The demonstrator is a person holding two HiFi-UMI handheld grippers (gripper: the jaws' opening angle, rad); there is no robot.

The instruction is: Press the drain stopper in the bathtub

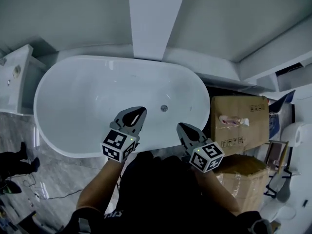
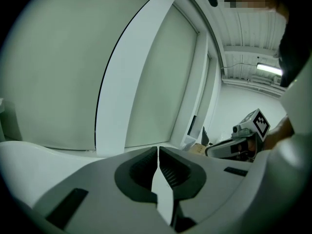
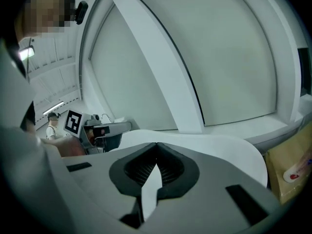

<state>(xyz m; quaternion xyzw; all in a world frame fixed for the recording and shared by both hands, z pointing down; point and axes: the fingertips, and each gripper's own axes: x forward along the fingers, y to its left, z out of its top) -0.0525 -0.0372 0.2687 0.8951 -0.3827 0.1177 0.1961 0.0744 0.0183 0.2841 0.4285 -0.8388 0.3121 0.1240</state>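
A white oval bathtub [image 1: 63, 82] lies below me in the head view, with a small round metal drain stopper [image 1: 164, 108] on its floor toward the right end. My left gripper [image 1: 142, 110] hangs over the tub's near rim, left of the stopper, jaws shut and empty. My right gripper [image 1: 179, 126] hovers at the near rim just below and right of the stopper, also shut and empty. In the left gripper view the left gripper [image 2: 158, 149] points at the wall; the right gripper [image 3: 156, 145] does likewise, above the tub rim [image 3: 214, 152].
A white vertical panel [image 1: 153, 18] rises behind the tub. Cardboard boxes [image 1: 239, 121] stand right of the tub. A white basin unit [image 1: 14, 77] stands at the left. Marble floor [image 1: 53, 174] with cables lies at lower left.
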